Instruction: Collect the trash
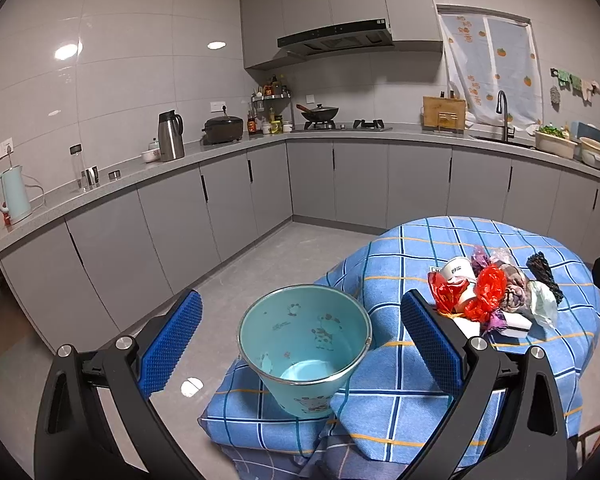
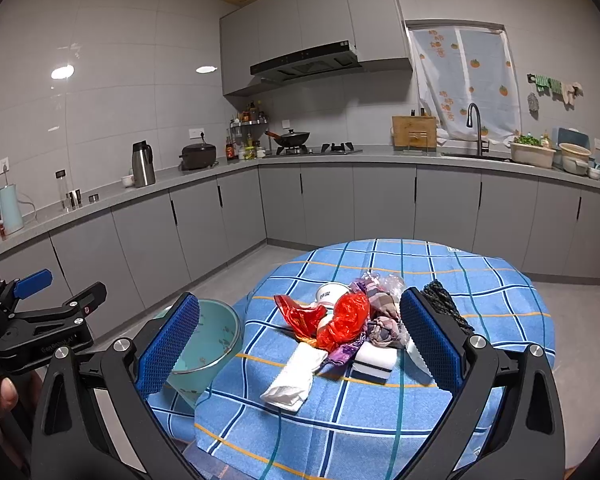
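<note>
Left gripper [image 1: 300, 340] with blue-padded fingers spread wide around an empty teal metal bucket [image 1: 306, 346], right gripper [image 2: 300, 344] fingers likewise spread, holding nothing, heap of crumpled red, purple and white trash [image 2: 350, 322] beyond on the blue checked tabletop [image 2: 380, 412], grey kitchen cabinets [image 2: 340, 204] behind.

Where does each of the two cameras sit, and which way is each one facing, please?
Left wrist: on the left gripper, facing the teal bucket; its own open blue fingers show.
Right wrist: on the right gripper, facing the trash pile on the checked cloth; its own open fingers, the left gripper and a thumb show.
Shared: bucket, trash pile, cloth, kitchen counter.
</note>
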The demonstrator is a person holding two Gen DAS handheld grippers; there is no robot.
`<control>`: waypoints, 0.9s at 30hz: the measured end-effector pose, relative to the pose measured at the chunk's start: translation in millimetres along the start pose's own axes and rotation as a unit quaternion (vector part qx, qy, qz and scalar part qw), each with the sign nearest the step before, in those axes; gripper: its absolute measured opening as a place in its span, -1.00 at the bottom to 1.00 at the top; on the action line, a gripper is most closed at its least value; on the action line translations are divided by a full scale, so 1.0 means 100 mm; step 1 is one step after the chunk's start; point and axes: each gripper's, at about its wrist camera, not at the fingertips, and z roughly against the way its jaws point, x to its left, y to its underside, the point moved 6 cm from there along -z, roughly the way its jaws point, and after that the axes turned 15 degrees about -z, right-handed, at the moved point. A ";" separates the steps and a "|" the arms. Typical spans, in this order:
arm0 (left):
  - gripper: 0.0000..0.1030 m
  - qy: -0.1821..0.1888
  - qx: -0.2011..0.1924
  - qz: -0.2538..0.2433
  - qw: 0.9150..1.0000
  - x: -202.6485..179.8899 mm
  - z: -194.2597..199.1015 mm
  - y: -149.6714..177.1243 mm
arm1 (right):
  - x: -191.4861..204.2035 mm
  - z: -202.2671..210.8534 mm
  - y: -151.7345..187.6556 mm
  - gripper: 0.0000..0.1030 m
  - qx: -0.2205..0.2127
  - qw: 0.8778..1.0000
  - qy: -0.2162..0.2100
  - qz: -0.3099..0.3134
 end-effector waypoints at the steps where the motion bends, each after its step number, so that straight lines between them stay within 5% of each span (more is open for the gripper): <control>1: 0.90 -0.001 -0.001 0.001 1.000 0.00 0.00 0.00 | 0.00 0.00 0.00 0.92 0.000 1.000 0.000 0.000; 27: 0.90 0.000 0.000 0.002 1.000 0.07 -0.03 0.00 | -0.01 0.00 -0.02 0.92 0.003 1.000 -0.002 -0.004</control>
